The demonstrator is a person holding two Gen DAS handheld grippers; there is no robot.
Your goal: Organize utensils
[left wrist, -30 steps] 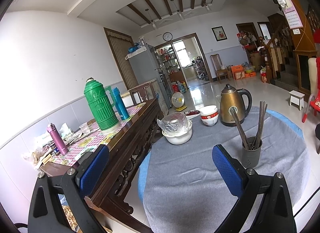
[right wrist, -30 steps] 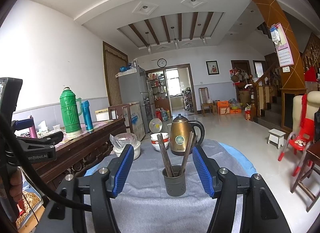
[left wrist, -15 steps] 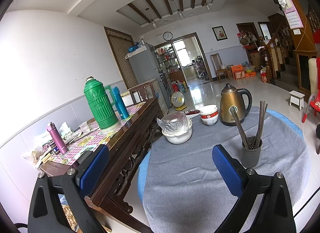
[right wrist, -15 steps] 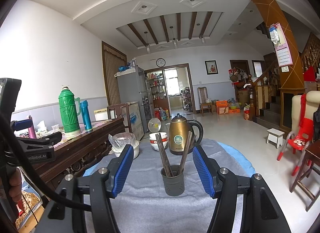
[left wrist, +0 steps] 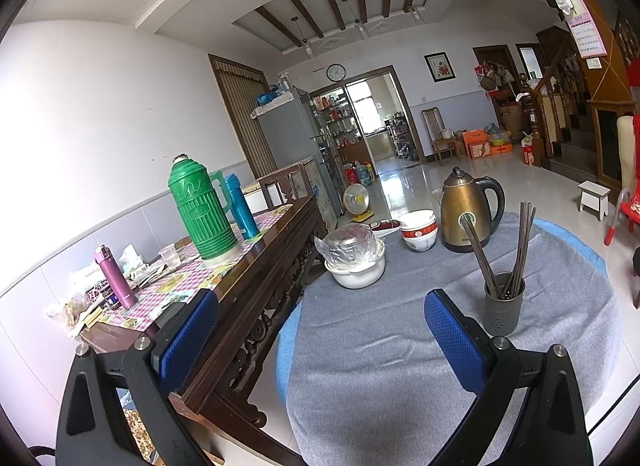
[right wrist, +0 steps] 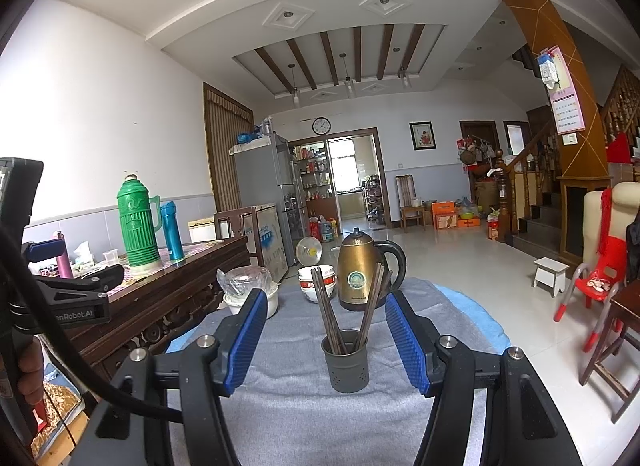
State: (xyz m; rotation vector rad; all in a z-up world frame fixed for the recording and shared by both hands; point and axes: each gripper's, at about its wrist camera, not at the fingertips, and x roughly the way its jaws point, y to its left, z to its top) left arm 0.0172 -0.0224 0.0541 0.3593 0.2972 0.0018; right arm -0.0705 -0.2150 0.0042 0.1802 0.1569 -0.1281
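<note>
A: What's on the left?
B: A green thermos [left wrist: 202, 211] on the wooden sideboard [left wrist: 256, 266]. The left gripper [left wrist: 320, 340] hangs near it, jaws wide apart, nothing between them.

A: And the utensils?
B: Dark chopsticks [right wrist: 329, 316] stand in a grey holder [right wrist: 347, 362] on the grey-clothed table [right wrist: 304, 418], with a brass kettle [right wrist: 362, 276] beyond.

A: The right gripper [right wrist: 326, 340]?
B: Spread open; the holder sits framed between its blue pads [right wrist: 404, 342], untouched.

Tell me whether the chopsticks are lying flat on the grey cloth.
No, the chopsticks stand leaning inside the grey holder on the cloth.
</note>
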